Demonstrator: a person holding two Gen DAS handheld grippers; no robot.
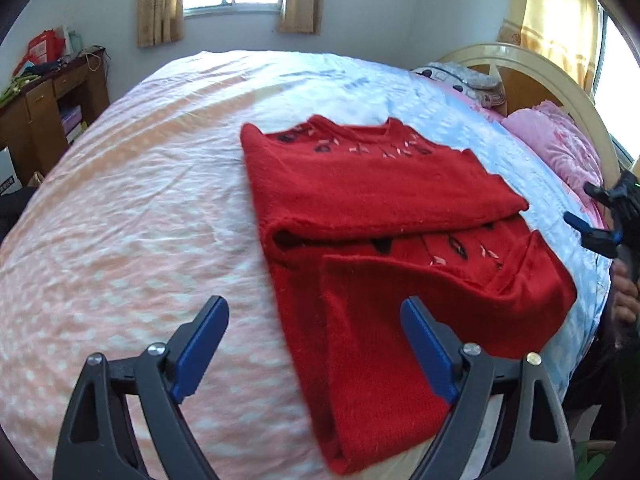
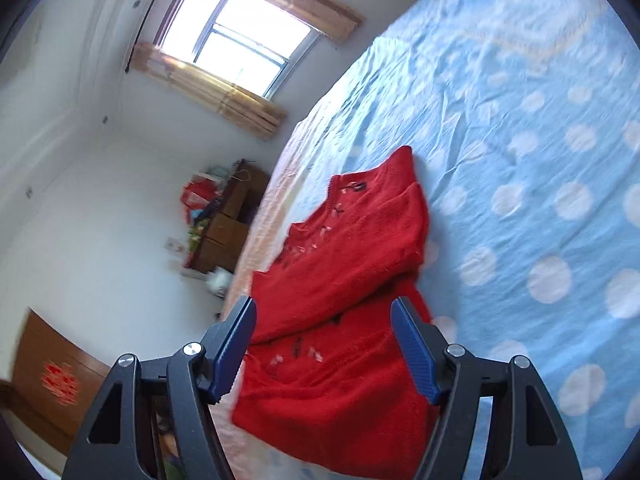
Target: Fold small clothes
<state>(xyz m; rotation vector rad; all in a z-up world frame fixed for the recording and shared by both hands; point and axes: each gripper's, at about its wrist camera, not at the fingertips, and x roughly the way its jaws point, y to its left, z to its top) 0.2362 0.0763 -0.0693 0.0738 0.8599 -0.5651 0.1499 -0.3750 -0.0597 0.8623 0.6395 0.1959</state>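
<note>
A red knitted sweater (image 1: 380,200) with small dark and pale motifs lies folded on the bed (image 1: 140,200), one sleeve laid across its body. My left gripper (image 1: 314,308) hovers over its near edge, jaws wide open, nothing pressed between the blue pads (image 1: 200,352). At the right edge of the left wrist view my right gripper (image 1: 580,204) is held by a hand (image 1: 624,292), just off the sweater's right side. In the right wrist view the right gripper (image 2: 324,306) stands open above the sweater (image 2: 352,248), gripping nothing.
The bed sheet (image 2: 520,160) is dotted, pink on one side and blue on the other. Pink pillows (image 1: 560,140) and a curved headboard (image 1: 540,72) stand at the far right. A cluttered wooden desk (image 1: 48,96) lines the left wall.
</note>
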